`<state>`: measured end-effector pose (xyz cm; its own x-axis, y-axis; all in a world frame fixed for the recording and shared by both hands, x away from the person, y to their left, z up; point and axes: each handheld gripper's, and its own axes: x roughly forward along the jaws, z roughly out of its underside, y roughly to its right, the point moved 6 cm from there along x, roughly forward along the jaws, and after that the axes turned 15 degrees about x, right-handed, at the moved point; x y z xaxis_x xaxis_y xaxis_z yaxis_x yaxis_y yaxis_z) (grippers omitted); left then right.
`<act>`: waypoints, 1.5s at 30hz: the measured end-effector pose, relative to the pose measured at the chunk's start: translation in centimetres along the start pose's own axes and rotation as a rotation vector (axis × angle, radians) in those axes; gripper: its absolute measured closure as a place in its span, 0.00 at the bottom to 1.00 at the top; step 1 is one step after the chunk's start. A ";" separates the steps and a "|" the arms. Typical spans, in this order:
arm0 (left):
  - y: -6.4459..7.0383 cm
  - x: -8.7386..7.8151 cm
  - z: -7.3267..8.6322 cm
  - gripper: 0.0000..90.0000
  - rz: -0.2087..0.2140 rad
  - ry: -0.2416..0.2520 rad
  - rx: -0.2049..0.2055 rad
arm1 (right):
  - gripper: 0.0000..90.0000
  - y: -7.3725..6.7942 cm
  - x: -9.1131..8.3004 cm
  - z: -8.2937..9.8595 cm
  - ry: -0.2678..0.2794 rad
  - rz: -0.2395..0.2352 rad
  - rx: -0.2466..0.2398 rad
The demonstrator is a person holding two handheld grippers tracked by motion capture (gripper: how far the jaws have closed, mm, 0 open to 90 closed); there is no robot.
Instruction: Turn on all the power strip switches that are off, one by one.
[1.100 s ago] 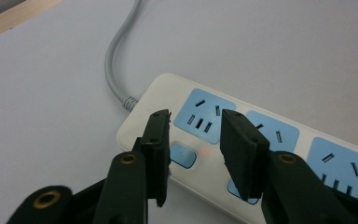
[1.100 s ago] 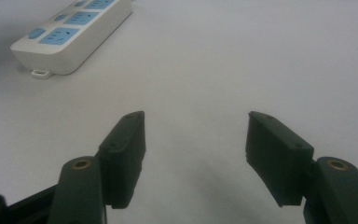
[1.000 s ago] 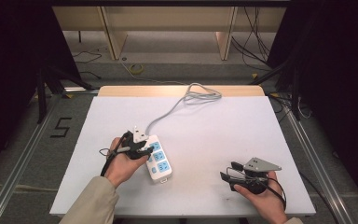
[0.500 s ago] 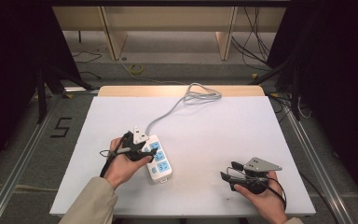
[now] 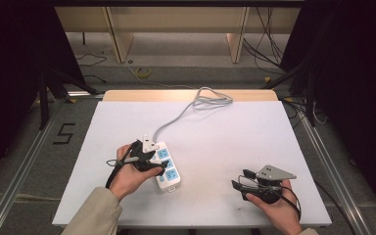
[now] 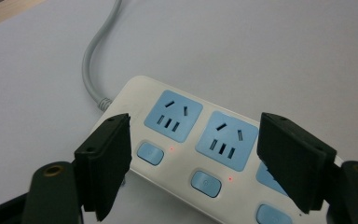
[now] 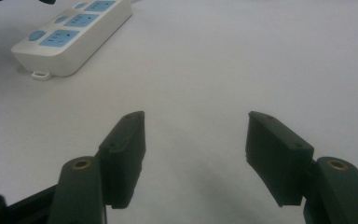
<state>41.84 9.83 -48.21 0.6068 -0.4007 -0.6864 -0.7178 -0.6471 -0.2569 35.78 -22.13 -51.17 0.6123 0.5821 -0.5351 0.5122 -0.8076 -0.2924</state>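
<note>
- Power strip (image 5: 167,166) flat on the table (image 5: 225,132), cord (image 5: 186,115) trailing off its far end.
- Left gripper (image 6: 193,149) just above the strip, jaws apart, straddling its width; nothing clamped.
- Right gripper (image 5: 240,179) well right of the strip, jaws apart, empty.
- Probably light, rigid, smooth plastic: slippery; best pinched across the long side walls, clear of the switches (image 6: 206,182).
- Stiff cord likely to tug back.
</note>
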 end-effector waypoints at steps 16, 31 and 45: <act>1.4 -0.4 -0.1 0.25 0.055 0.009 0.033 | 0.43 0.0 0.0 0.0 0.000 -0.001 -0.002; 1.9 -0.7 0.2 0.45 0.076 -0.001 0.070 | 0.43 -0.1 0.0 0.0 -0.002 -0.002 -0.003; 2.0 -1.0 0.5 0.85 0.118 -0.033 0.062 | 0.43 -0.1 0.0 0.0 -0.001 -0.002 -0.002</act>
<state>39.63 9.32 -48.38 0.5061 -0.4497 -0.7359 -0.8041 -0.5547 -0.2140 35.73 -22.10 -51.17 0.6106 0.5832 -0.5357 0.5147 -0.8064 -0.2913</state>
